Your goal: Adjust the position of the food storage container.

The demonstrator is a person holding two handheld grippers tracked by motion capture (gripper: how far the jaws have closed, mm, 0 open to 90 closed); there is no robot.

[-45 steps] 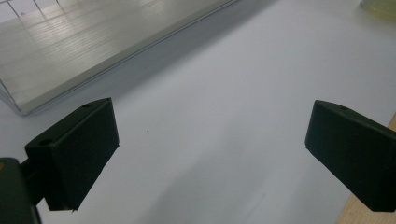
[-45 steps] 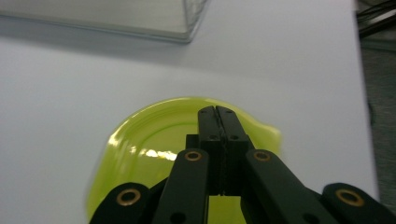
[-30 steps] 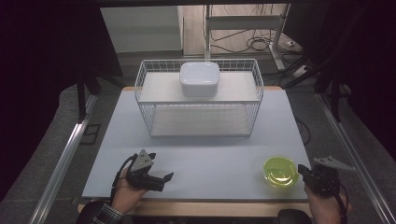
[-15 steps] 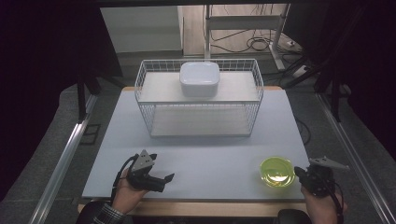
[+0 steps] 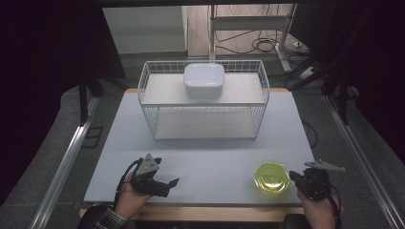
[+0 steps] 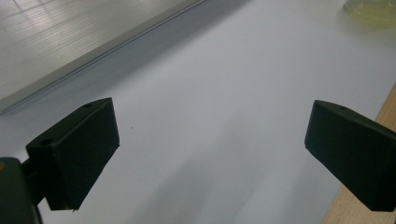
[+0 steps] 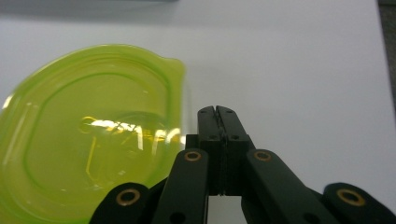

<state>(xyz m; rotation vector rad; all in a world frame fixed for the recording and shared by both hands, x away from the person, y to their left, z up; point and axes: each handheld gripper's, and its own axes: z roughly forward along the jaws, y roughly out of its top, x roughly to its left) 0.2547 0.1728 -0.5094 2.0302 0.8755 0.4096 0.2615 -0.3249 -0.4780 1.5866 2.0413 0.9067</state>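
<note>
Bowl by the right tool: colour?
Translucent yellow-green bowl; shows best in the right gripper view.

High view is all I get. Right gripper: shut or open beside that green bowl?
Observer: Shut. In its own view the right gripper has its jaws pressed together with nothing between them.
Operator: Touching the bowl?
Observer: Can't tell; the tips sit just right of the green bowl rim, near its small spout.
Operator: Left one?
Observer: The left gripper is wide open over bare white table, nothing between the jaws.
</note>
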